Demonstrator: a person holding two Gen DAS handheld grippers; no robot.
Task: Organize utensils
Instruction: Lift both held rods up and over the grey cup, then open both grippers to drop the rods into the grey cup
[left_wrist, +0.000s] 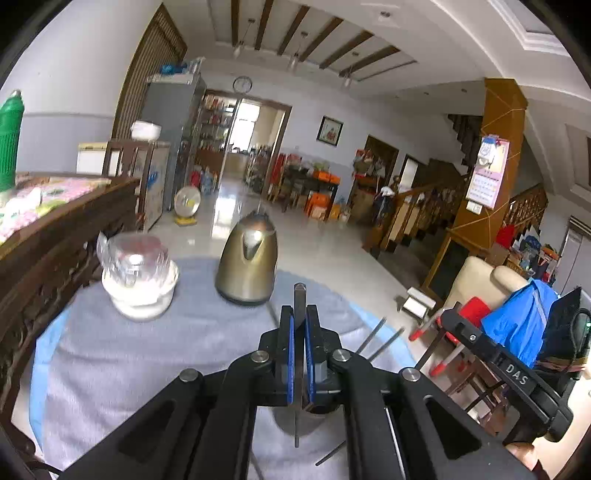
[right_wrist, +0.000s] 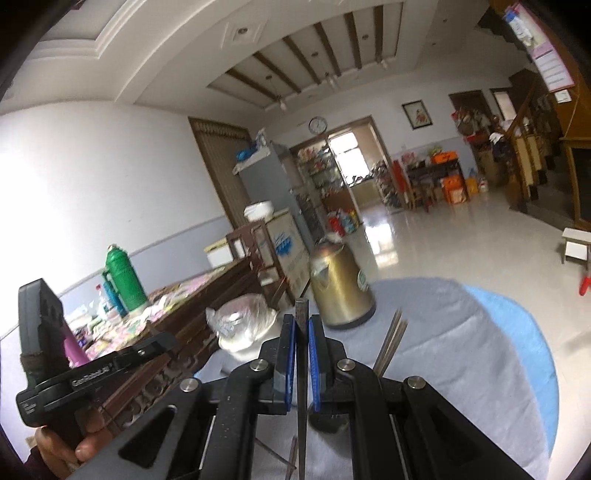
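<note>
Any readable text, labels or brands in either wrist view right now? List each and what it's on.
"DAS": white letters on the black right gripper body, seen from the left wrist.
White print on the black left gripper body: too blurred to read.
Pink wall calendar: too small.
Green sticker on the gold electric kettle: unreadable.

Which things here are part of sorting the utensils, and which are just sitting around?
Part of the job:
left gripper, shut on a chopstick
right gripper, shut on another chopstick
loose chopsticks behind it

Just sitting around:
gold kettle
plastic-wrapped bowl
green thermos
</note>
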